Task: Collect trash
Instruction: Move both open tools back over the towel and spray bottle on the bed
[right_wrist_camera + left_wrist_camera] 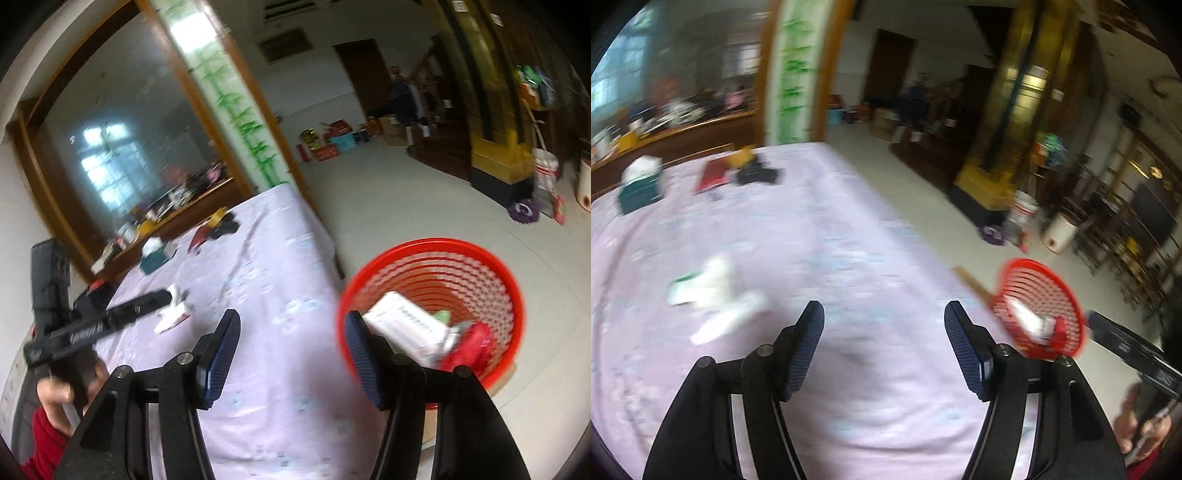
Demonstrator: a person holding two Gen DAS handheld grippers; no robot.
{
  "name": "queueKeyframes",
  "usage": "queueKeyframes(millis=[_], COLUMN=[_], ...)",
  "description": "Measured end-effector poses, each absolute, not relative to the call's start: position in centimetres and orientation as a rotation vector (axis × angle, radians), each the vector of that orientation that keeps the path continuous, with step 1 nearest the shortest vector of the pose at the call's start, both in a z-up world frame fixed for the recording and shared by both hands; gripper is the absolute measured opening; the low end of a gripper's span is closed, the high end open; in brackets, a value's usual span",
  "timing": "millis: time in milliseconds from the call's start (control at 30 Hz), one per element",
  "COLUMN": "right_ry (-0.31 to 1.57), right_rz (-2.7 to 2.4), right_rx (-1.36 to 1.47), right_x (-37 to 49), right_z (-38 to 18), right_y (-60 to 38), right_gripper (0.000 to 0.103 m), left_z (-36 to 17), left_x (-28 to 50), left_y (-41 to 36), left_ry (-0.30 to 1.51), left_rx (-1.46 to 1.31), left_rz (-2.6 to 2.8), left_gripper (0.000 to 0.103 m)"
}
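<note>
Where the floor meets the table edge, a round red basket (432,314) stands with its plastic sides full of little holes, like a net. Inside it lie a white box (404,326), a red wrapper (469,349) and a small green scrap (441,317). From the left wrist view the same basket (1043,306) shows just past the table corner, beside the right finger of the left claw.

On the table lies a soft, pale purple cloth (266,295) with tiny light patterns. White crumpled paper trash (714,299) with a bit of green on it lies on the cloth, ahead and to the left of the left claw (884,319). It looks flat and wrinkly, but the picture is blurry. The right wrist view shows that trash (173,312) too, with a bit of red on it, near the tip of the other black tool.

Both claws have black arms and dark blue ribbed pads. The left claw is spread wide with nothing in it, over bare cloth. The right claw (293,326) is spread wide too and holds nothing; its right finger sits in front of the basket rim.

Far back on the cloth sit a dark green box with white tissue on top (641,186), a flat red thing (711,175) and a black thing (757,173).
</note>
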State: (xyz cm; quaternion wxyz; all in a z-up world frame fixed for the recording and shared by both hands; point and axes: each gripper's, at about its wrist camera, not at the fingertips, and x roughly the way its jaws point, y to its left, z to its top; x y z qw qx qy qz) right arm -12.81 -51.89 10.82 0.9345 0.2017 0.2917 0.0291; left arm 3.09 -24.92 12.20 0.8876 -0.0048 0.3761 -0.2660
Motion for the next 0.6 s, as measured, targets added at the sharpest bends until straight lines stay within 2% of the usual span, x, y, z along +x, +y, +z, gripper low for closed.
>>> queueKeyframes(millis=[300,567,600], right_ry=[0.638,0.683,0.688], right_rz=[0.131,0.130,0.127], right_rx=[0.345,0.312,0.310], right_x=[-10.8,-9.3,-9.2], right_z=[10.6,9.9,9.9], right_y=[-46.6,-45.1,-45.0], right_gripper=[0.063,0.063,0.063], left_z=[7.5,3.2,2.8], left_x=[14.5,19.1,19.4], left_y=[-13.3,-15.3,-15.4], left_ry=[0.945,1.039,1.046], left_rx=[-0.140,-0.119,-0.120], left_rz=[-0.232,-0.243,-0.251], left_gripper=[0.067,0.067,0.061])
